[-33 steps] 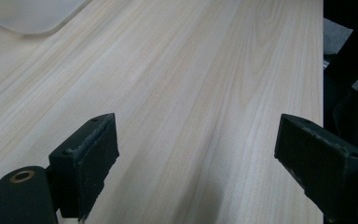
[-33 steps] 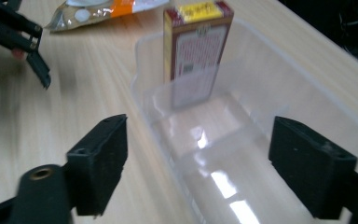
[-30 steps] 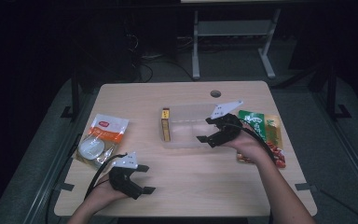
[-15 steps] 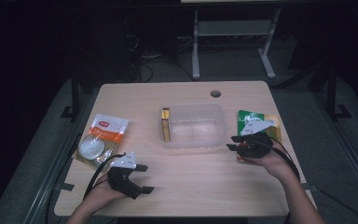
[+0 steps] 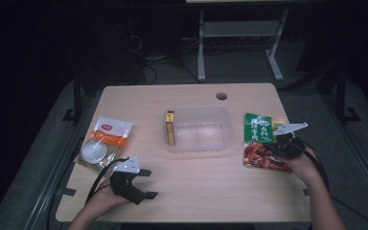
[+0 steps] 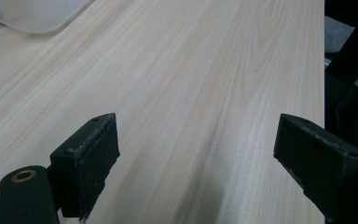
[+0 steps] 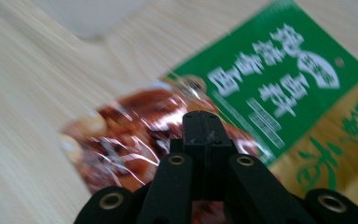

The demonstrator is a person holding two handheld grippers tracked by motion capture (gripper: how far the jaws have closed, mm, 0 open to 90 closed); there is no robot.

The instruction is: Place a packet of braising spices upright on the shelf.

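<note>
A green and red food packet lies flat on the table's right side; in the right gripper view the packet spreads under the jaws. My right gripper hovers low over its red end. Its jaws have just been closing, and the pads now meet, shut, with nothing seen between them. My left gripper rests near the front left edge, open, with bare wood between its fingers. A clear plastic container stands mid-table.
A small yellow-brown box stands at the container's left wall. An orange and white pouch with a round white item lies at the left. A round cable hole marks the wooden table near its far edge.
My right gripper has moved from beside the container to the right and down over the green and red packet, and its jaws have closed. The left gripper has stayed in place.
</note>
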